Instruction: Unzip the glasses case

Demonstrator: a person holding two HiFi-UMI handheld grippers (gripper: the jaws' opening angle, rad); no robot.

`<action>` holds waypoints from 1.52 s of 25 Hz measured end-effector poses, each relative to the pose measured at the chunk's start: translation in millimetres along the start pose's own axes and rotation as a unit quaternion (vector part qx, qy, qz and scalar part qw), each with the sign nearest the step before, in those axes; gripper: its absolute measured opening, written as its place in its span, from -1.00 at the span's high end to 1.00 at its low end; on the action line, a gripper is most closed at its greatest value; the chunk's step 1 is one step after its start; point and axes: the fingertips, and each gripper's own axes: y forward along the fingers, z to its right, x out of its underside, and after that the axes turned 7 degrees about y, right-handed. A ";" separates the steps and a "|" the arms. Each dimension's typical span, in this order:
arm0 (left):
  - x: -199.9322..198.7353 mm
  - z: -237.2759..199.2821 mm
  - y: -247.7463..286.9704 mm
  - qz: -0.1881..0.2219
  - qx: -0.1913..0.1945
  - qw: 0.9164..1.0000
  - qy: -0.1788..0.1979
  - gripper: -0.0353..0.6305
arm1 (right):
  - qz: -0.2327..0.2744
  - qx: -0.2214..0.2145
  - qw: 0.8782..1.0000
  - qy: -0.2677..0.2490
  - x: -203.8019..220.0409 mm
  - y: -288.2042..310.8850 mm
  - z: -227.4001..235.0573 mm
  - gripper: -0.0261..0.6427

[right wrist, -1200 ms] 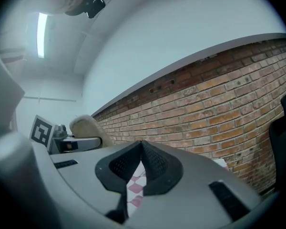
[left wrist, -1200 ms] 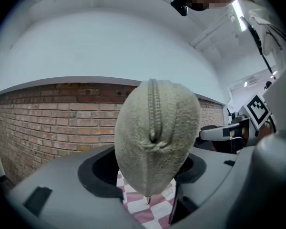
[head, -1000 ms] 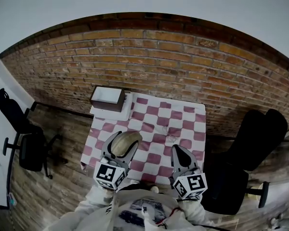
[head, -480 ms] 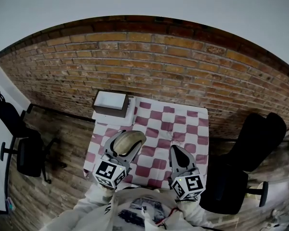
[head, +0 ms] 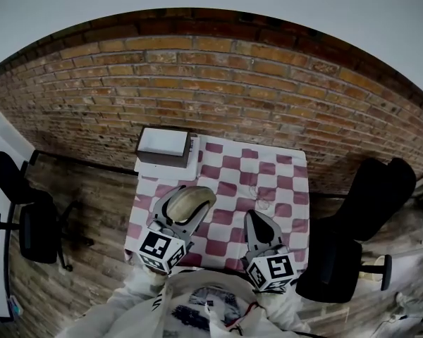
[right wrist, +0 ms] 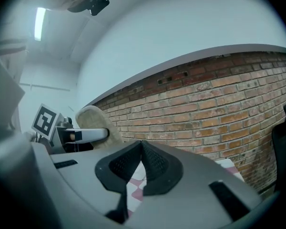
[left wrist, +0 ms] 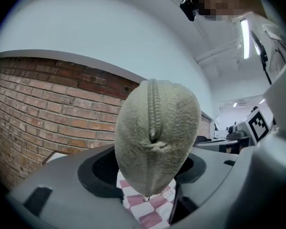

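Glasses case (left wrist: pixel 155 142) clamped in left tool (left wrist: pixel 150 171), over near-left checked surface (head: pixel 268 182), zipper (left wrist: pixel 154 104) showing at near end. Right tool (right wrist: pixel 140 163) clenched empty, near. Probably needed opening, then pinching zipper squarely.

Beige glasses case held end-on in the left gripper

The glasses case (left wrist: pixel 155 142) is a rounded, oval pouch of pale beige, fuzzy fabric, clamped at its sides between the jaws of the left gripper (head: pixel 190 198). Its zip (left wrist: pixel 153 109) faces up and runs along the middle of the top, its teeth closed along the stretch that shows and ending in a small pucker of cloth. It hangs over the near left part of the pink-and-white checked cloth (head: pixel 268 182)
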 end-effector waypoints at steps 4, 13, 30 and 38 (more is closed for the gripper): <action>4.5 -6.4 -6.2 -0.002 0.010 1.000 -0.006 0.03 | -0.006 0.005 1.000 0.001 9.4 2.4 -13.1 0.88; 1.1 -5.0 -7.6 0.002 0.028 0.999 -0.031 0.03 | -0.023 0.000 0.999 -0.024 19.8 4.2 -29.4 0.88; -20.5 -5.6 -12.8 0.015 0.044 0.996 -0.070 0.03 | -0.046 -0.033 0.998 -0.021 38.2 17.4 -51.8 0.87; -26.4 -9.3 -11.7 0.019 0.058 0.993 -0.099 0.03 | -0.052 -0.035 0.998 -0.019 40.4 24.8 -54.6 0.71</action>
